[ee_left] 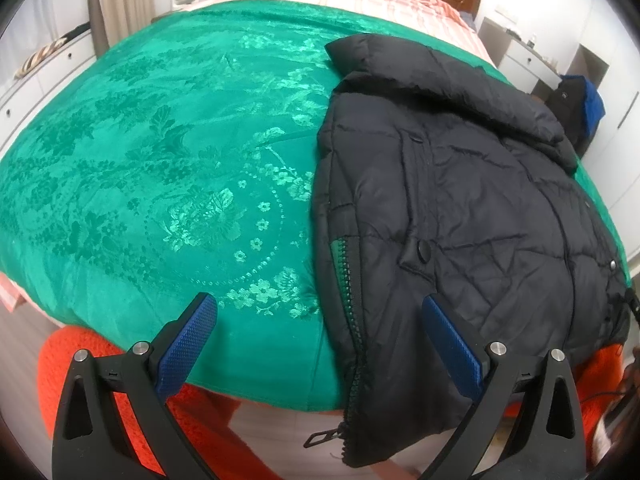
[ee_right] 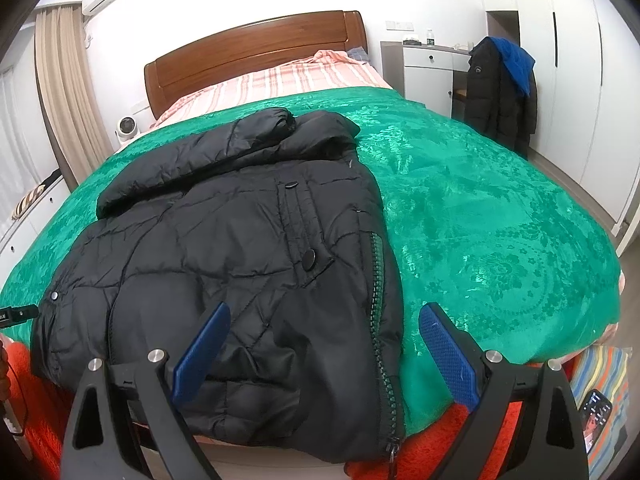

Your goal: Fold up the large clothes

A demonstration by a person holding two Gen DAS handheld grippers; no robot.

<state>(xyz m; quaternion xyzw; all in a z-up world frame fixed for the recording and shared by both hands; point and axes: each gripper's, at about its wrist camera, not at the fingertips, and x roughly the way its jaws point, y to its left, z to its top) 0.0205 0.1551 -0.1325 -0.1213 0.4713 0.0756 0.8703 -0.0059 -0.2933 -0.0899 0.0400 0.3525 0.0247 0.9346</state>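
A black puffer jacket (ee_left: 460, 208) lies folded lengthwise on the green bedspread (ee_left: 160, 168), its zipper edge (ee_left: 352, 312) hanging over the bed's near edge. My left gripper (ee_left: 320, 312) is open just above the hem, one finger over the bedspread and the other over the jacket. In the right wrist view the same jacket (ee_right: 224, 240) fills the centre-left with a sleeve folded across its top. My right gripper (ee_right: 324, 320) hangs open over the hem near the zipper (ee_right: 380, 320). Neither gripper holds anything.
The bed has a wooden headboard (ee_right: 248, 48) and a pink striped sheet (ee_right: 288, 76). An orange rug (ee_left: 80, 360) lies at the foot. A dark coat with a blue garment (ee_right: 504, 88) hangs by a white cabinet (ee_right: 428, 68). A phone (ee_right: 598, 412) rests at the lower right.
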